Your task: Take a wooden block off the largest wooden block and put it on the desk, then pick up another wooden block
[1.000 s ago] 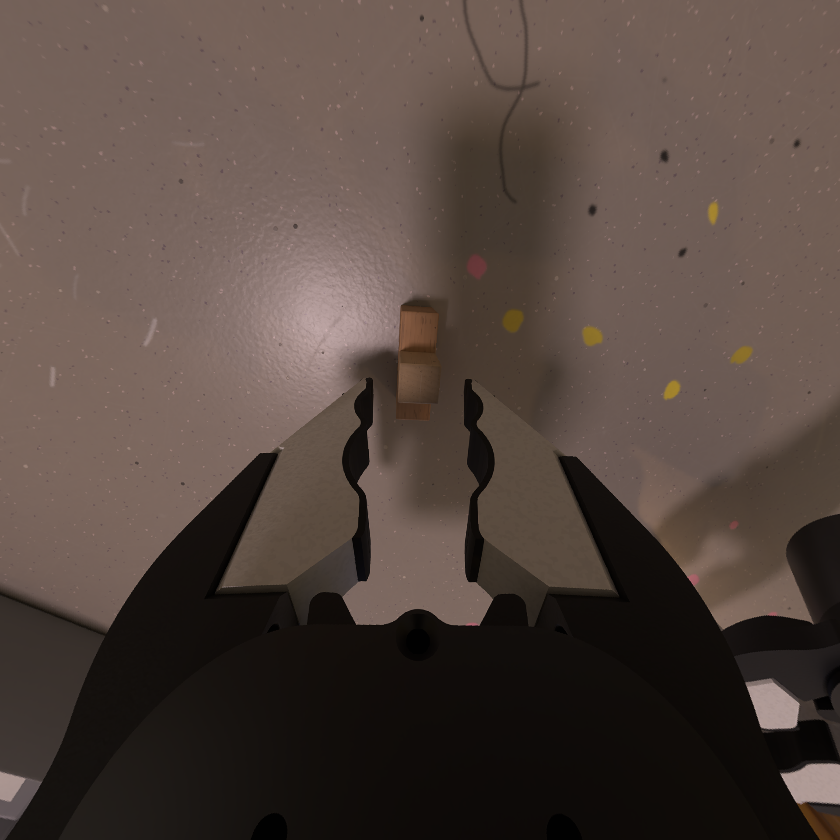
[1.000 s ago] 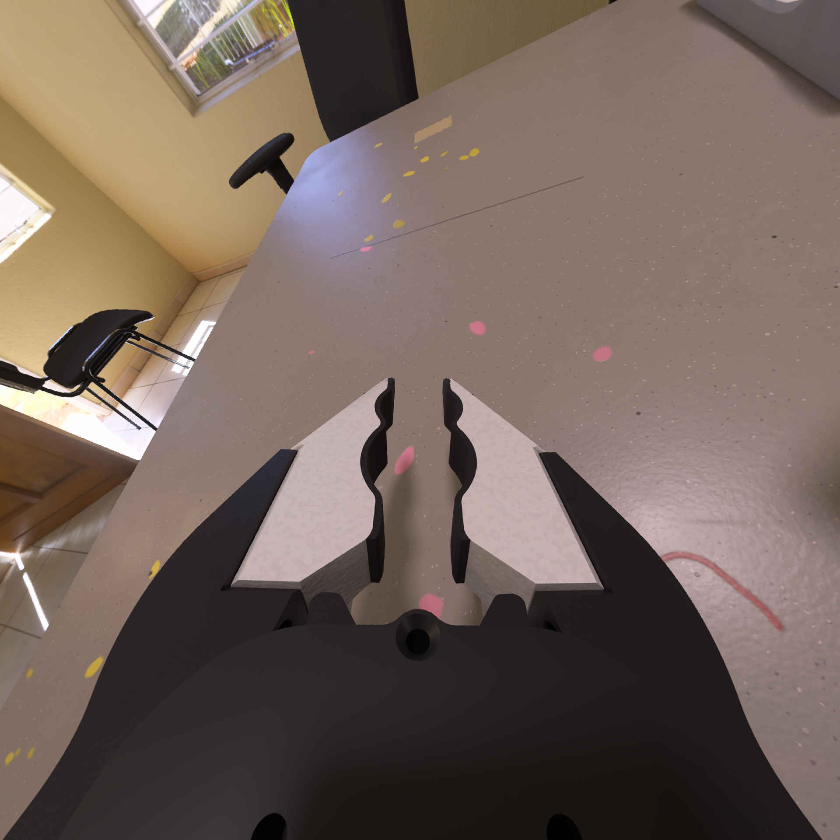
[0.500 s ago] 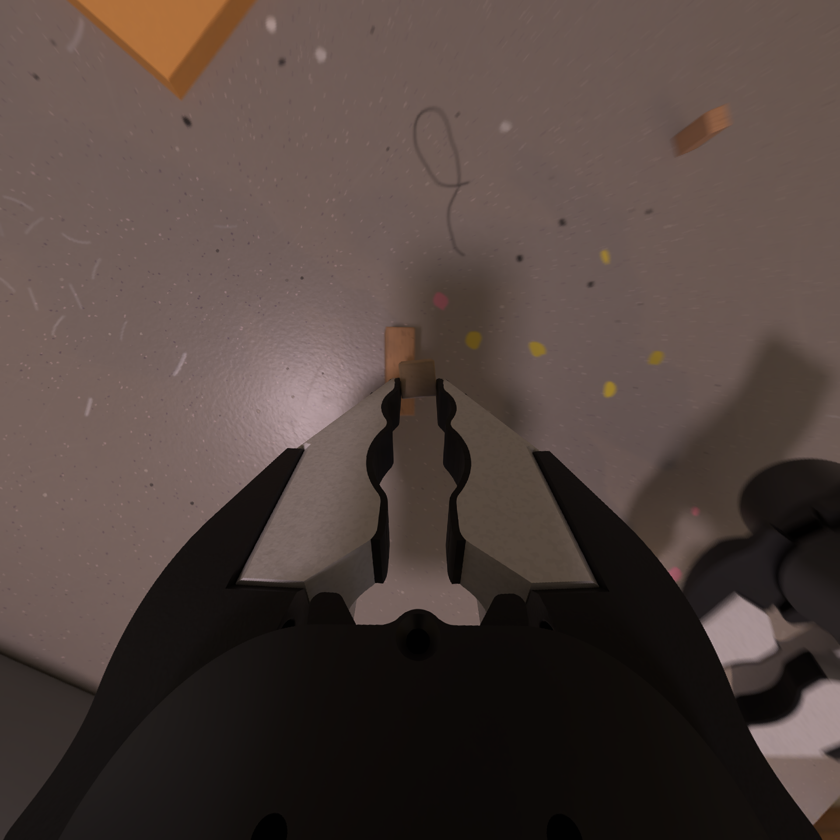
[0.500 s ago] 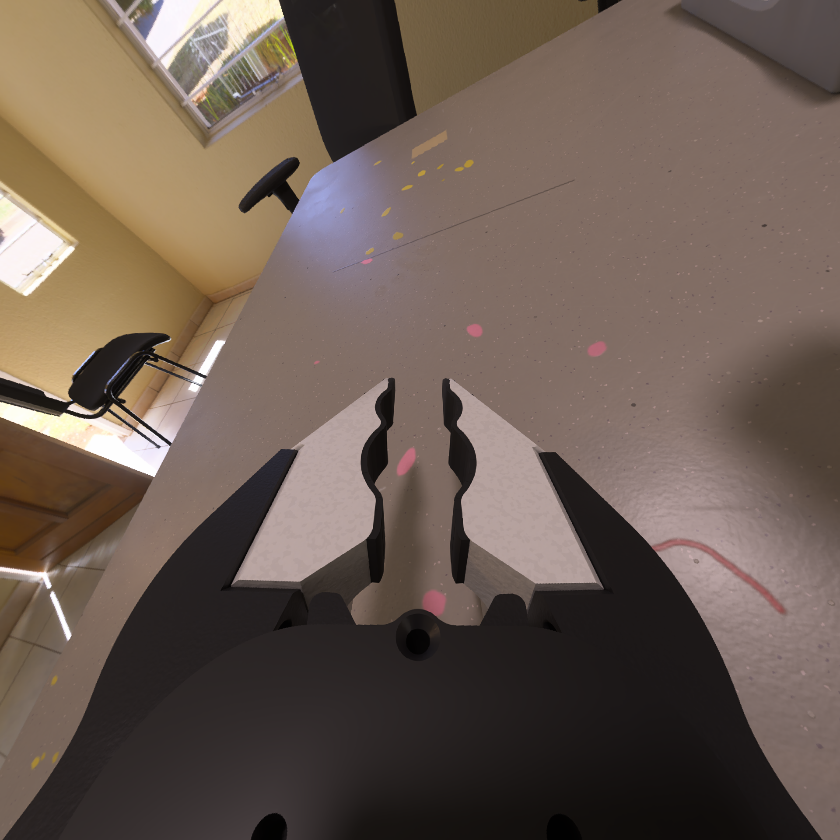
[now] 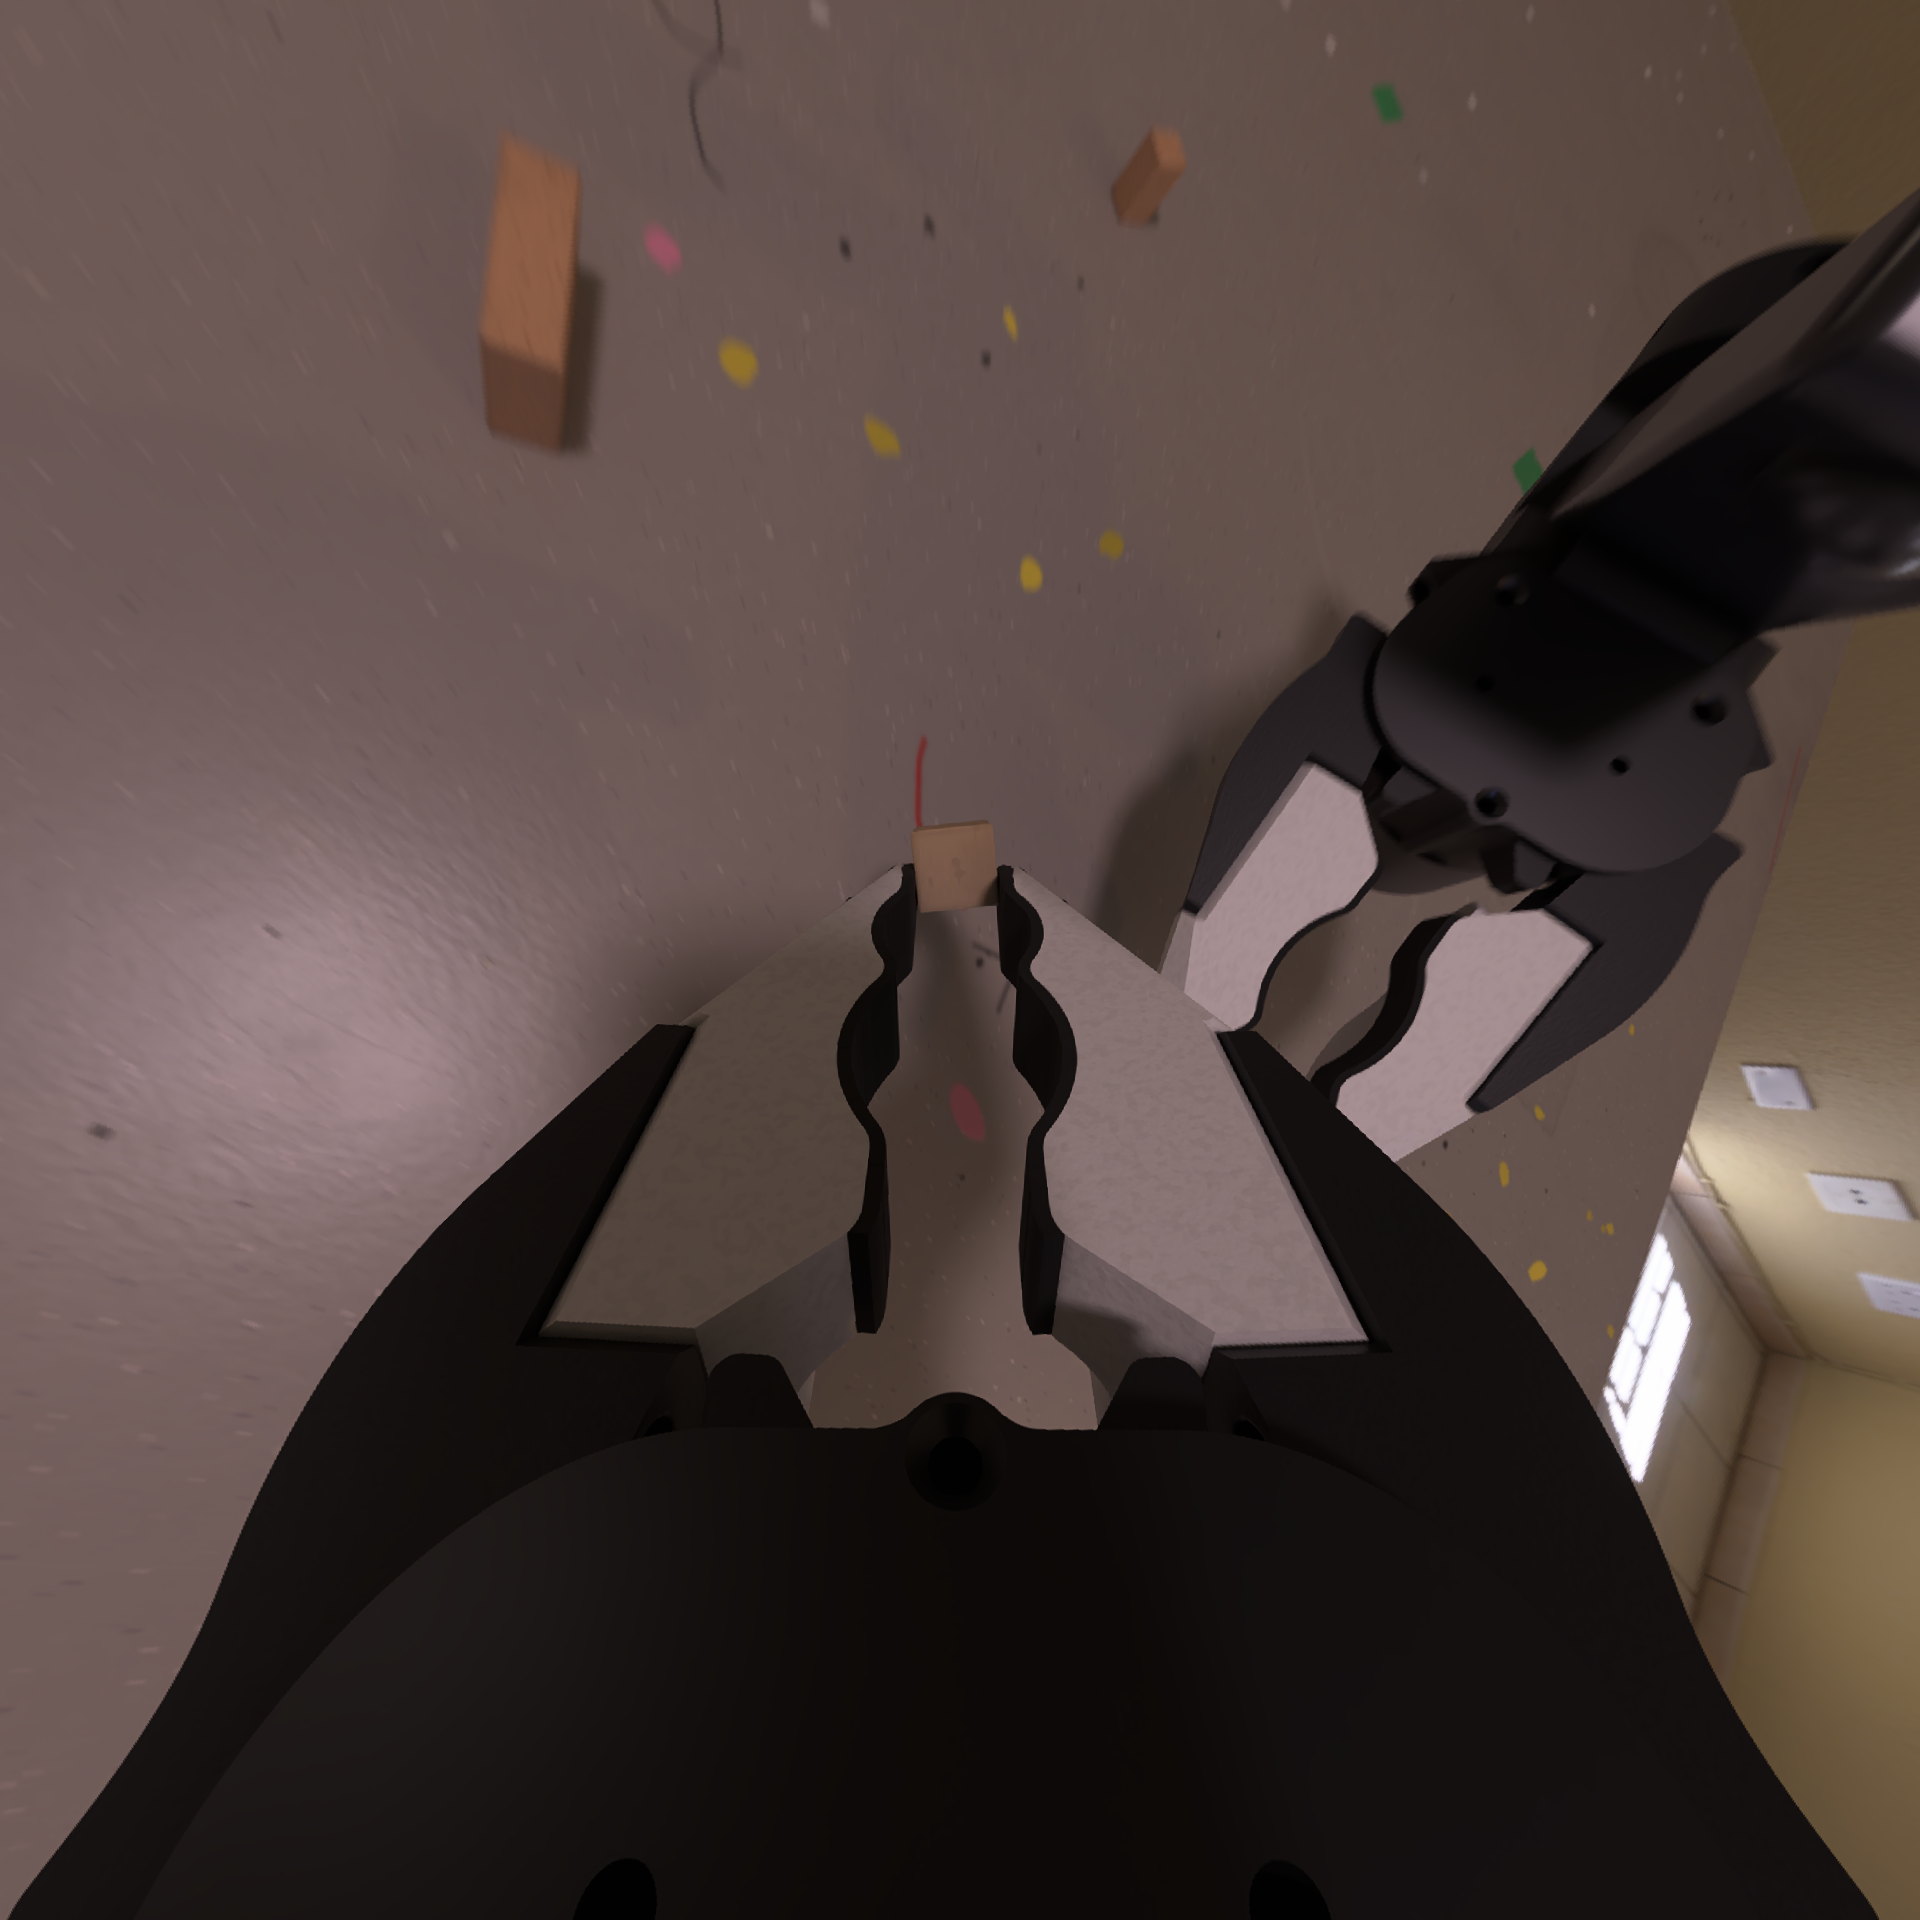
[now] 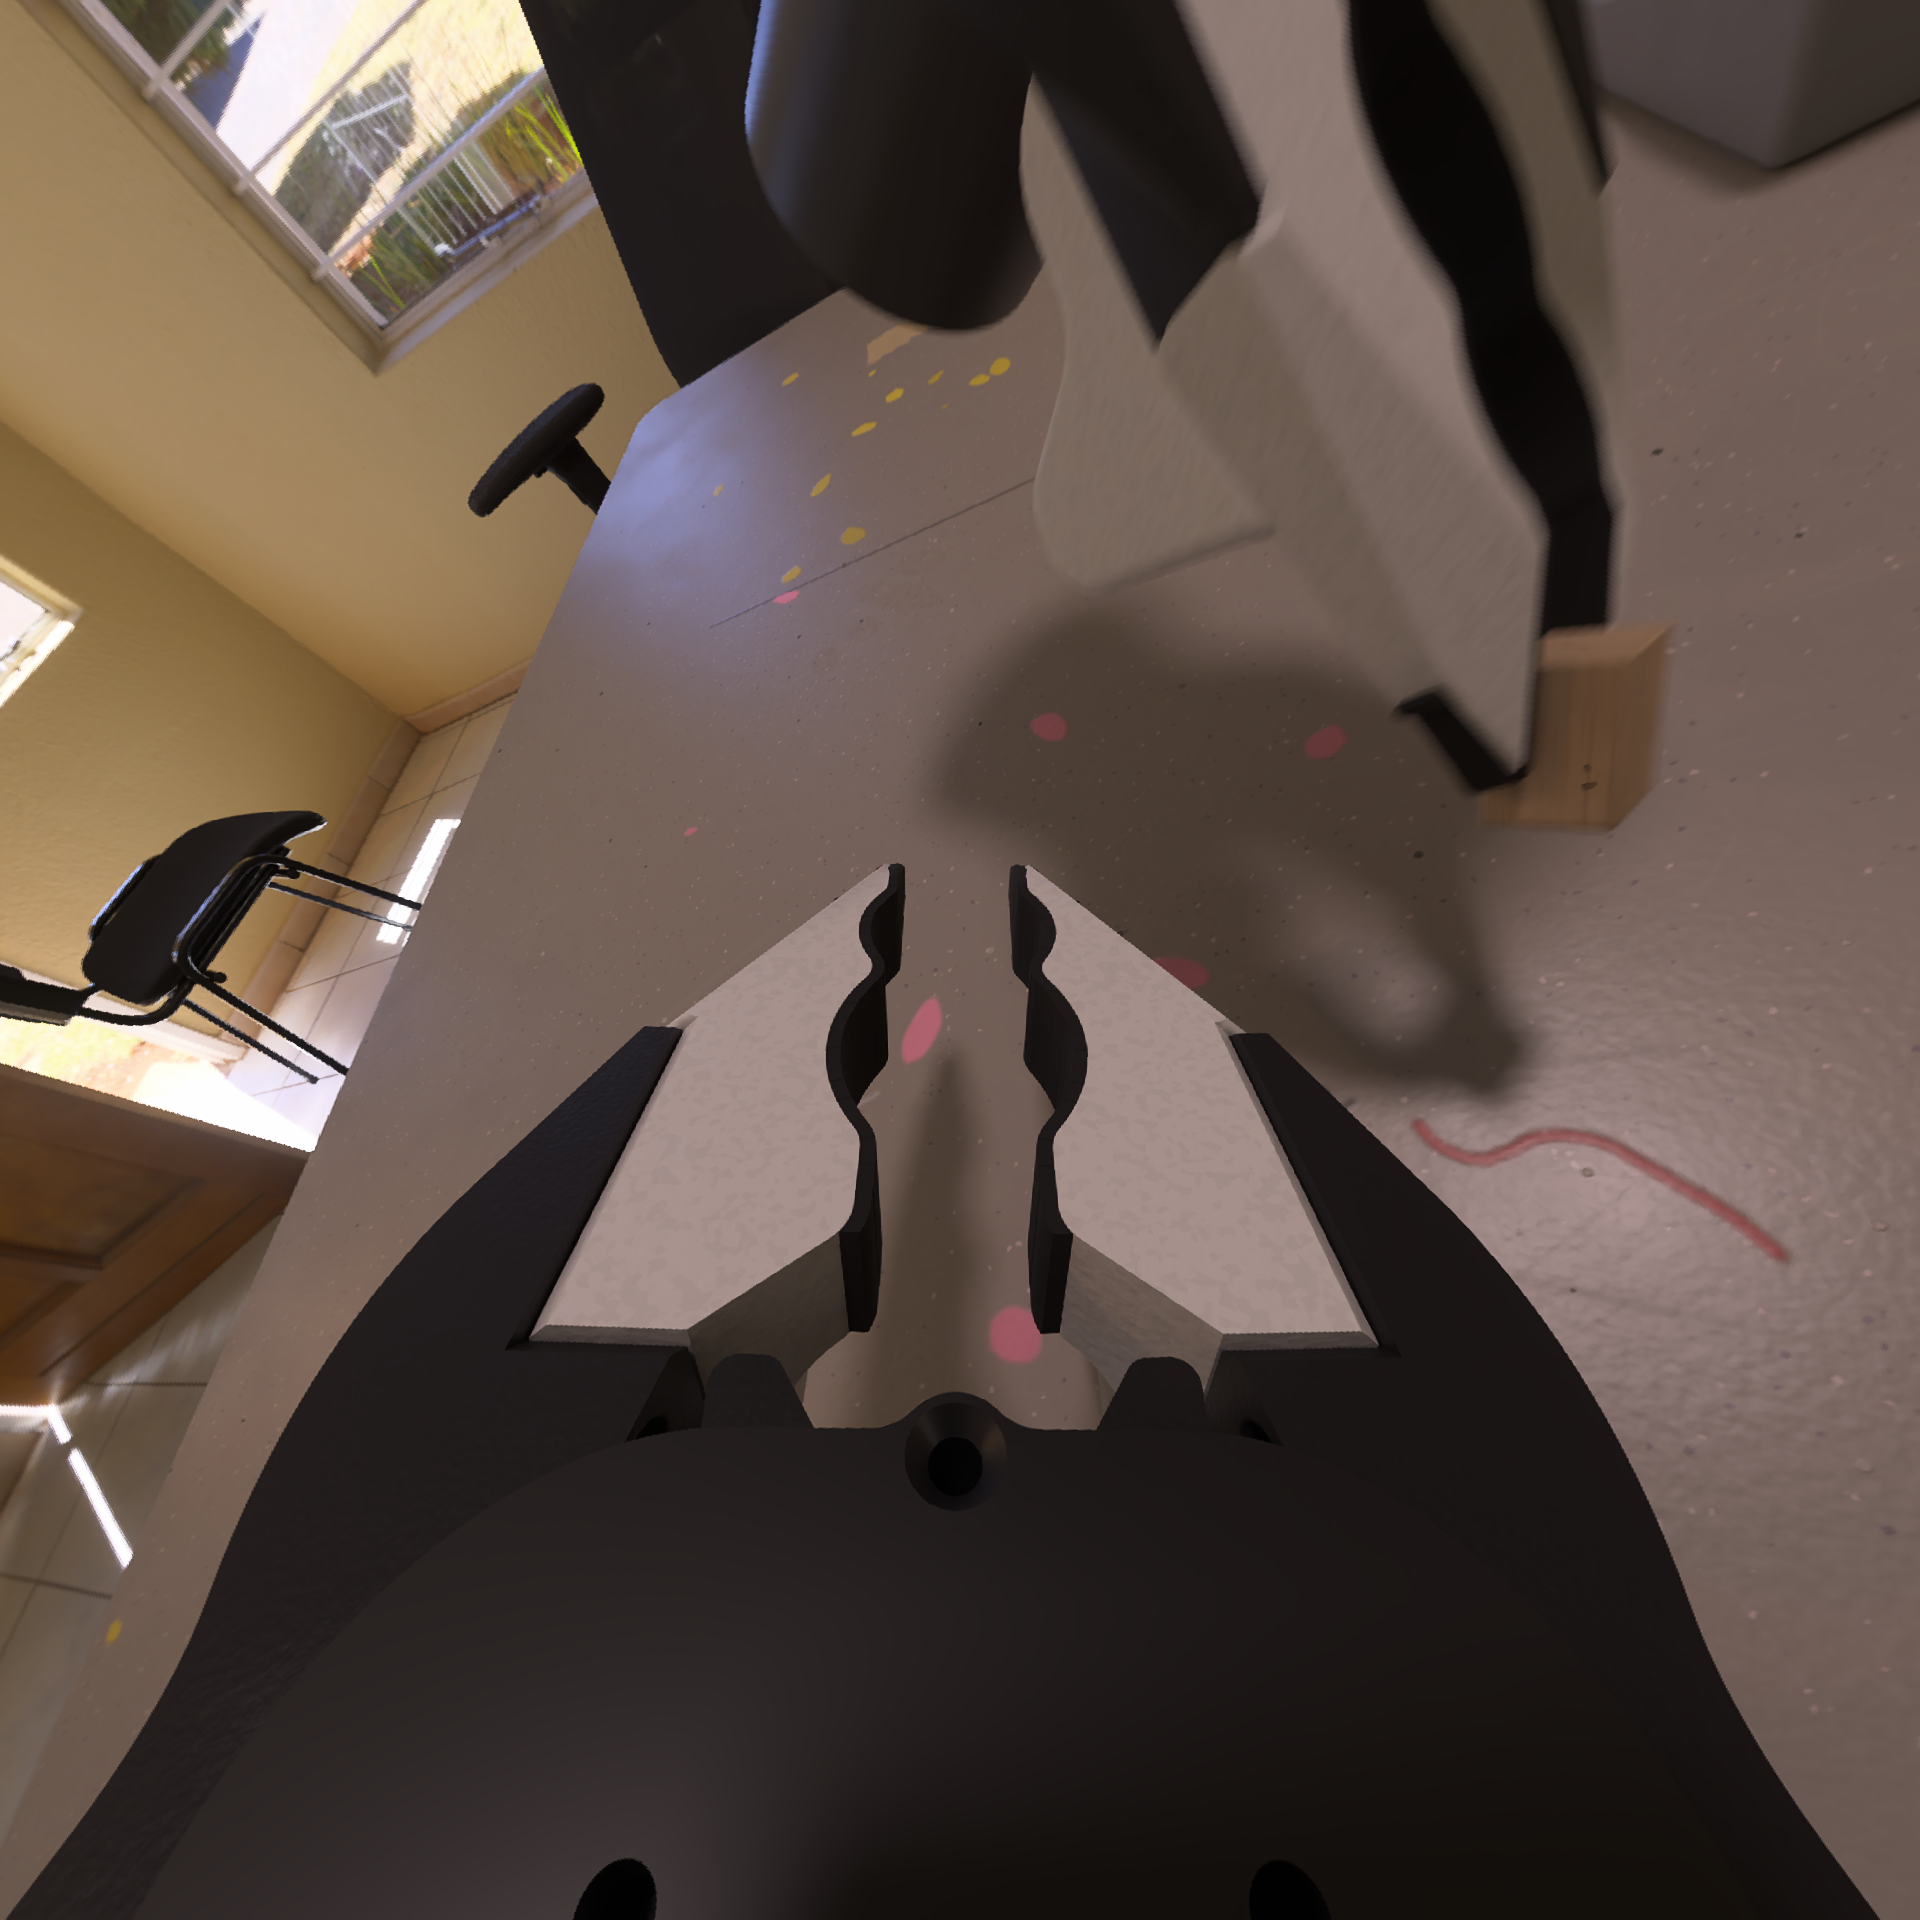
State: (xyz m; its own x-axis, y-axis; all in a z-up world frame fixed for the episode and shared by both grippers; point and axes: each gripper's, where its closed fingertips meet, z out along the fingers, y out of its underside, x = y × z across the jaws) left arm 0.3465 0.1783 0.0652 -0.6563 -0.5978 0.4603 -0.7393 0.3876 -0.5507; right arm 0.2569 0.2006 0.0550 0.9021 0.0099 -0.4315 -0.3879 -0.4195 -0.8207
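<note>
My left tool [image 5: 954, 878] is clamped on a small pale wooden block [image 5: 952, 867], pinched at the very fingertips and held above the grey speckled bench [image 5: 312, 831]; from my right wrist view the same block [image 6: 1590, 727] shows past the tip of the left tool [image 6: 1507, 717], a soft shadow lying on the bench beneath it; my right tool [image 6: 954, 883] hangs over the bench with its jaws apart and nothing between them, only pink flecks of the surface showing in the gap; in the left wrist view that right tool [image 5: 1257, 997] sits just to the side of mine; farther off a longer wooden block [image 5: 530, 296] lies on the bench, well apart from a smaller wooden block [image 5: 1148, 177] beyond it; a red squiggle [image 6: 1600, 1174] marks the bench near my right tool; a black chair [image 6: 197, 914] stands on the floor off the bench's edge.
</note>
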